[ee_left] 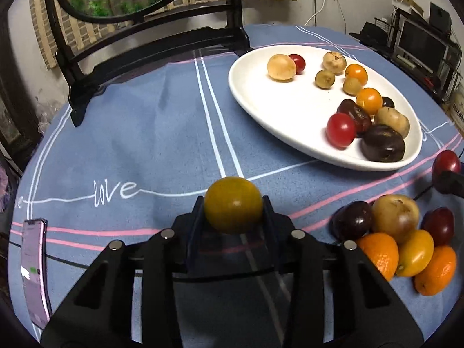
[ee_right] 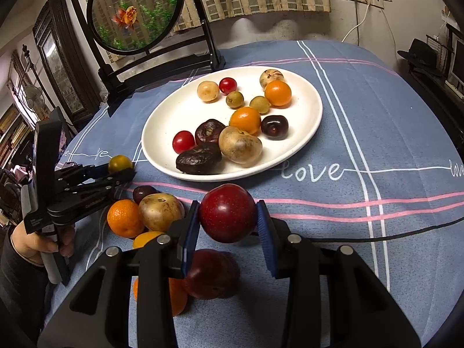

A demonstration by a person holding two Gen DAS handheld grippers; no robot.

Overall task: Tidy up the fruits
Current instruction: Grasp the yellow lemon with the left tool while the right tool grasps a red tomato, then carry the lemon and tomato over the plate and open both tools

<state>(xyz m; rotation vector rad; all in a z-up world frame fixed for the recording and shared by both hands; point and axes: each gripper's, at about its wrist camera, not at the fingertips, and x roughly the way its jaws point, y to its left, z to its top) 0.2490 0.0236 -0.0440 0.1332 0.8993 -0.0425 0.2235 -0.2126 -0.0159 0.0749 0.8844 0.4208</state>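
My left gripper (ee_left: 233, 203) is shut on a yellow-green round fruit (ee_left: 233, 204), held above the blue tablecloth left of the white oval plate (ee_left: 255, 87). The left gripper also shows in the right wrist view (ee_right: 121, 168) with that fruit (ee_right: 119, 163). My right gripper (ee_right: 227, 217) is shut on a red plum (ee_right: 227, 217), held above the cloth in front of the plate (ee_right: 162, 121). The plum also shows at the left wrist view's right edge (ee_left: 445, 162). The plate holds several small fruits. A loose pile of fruit (ee_left: 406, 240) lies on the cloth, also seen in the right wrist view (ee_right: 158, 213).
A round fish screen on a black stand (ee_right: 136, 14) stands behind the plate. A phone (ee_left: 34, 272) lies at the table's left edge. A black cable (ee_right: 406, 232) runs across the cloth at the right. Another red plum (ee_right: 211, 274) lies under my right gripper.
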